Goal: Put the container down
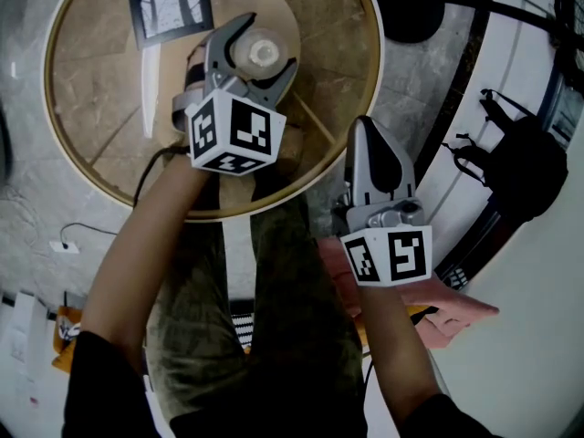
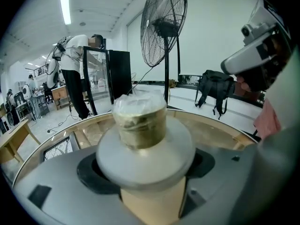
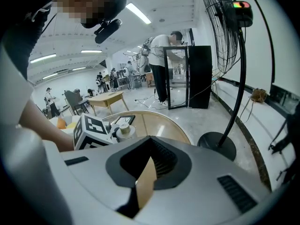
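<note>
A squat white container with a gold neck and a plastic-wrapped top sits between the jaws of my left gripper, which is shut on its body over the round gold-rimmed table. The jaws hide the container's base, so I cannot tell whether it touches the tabletop. My right gripper is shut with nothing in it. It hangs just off the table's near right edge, above the person's legs. In the right gripper view the left gripper's marker cube and the container show on the table.
A framed picture lies on the table's far side. A standing fan has its black base on the floor right of the table. A black backpack rests on a ledge at right. A pink cloth lies near the right arm. A person stands farther off.
</note>
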Demonstrator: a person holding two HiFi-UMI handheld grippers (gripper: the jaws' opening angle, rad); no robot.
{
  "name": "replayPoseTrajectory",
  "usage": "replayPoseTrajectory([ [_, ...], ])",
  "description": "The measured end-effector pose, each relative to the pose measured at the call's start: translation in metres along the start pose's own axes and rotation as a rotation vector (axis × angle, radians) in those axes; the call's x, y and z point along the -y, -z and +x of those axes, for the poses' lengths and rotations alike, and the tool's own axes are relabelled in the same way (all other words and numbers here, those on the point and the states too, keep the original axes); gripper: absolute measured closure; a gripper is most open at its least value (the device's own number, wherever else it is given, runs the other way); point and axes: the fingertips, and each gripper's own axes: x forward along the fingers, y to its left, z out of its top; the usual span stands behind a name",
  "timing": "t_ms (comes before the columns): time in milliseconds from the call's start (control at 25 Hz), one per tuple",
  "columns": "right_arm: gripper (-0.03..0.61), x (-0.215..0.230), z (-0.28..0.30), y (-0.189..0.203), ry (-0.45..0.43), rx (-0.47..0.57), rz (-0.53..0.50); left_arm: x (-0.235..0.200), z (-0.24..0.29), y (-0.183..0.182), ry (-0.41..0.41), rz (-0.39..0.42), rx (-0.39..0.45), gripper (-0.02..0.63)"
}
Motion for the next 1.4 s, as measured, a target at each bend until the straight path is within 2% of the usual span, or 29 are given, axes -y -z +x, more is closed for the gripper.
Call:
replayPoseTrajectory([
  [360,0.557,-0.009,-0.014,0.007,-0.017,-0.003,0.016,0.001,-0.010,0.003,0.003,-0.031,0.037,0.238],
  [560,0.557,-0.010,-0.017,0.009,-0.006,-0.017,0.001,-0.004,-0.019,0.008,-0.007,-0.112,0.023,0.233],
  [840,0.557,-0.015,-0.021,0.005,-0.015,-0.017,0.005,-0.006,-0.044,0.003,-0.041,-0.167,0.050,0.233],
  [1080,0.557,-0.021,-0.021,-0.002,-0.039,-0.012,-0.003,-0.007,-0.071,-0.008,-0.065,-0.226,0.080,0.235],
  [1400,0.557,-0.020,-0.022,-0.035,-0.044,0.010,-0.019,-0.015,-0.121,-0.040,-0.115,-0.318,0.120,0.235],
])
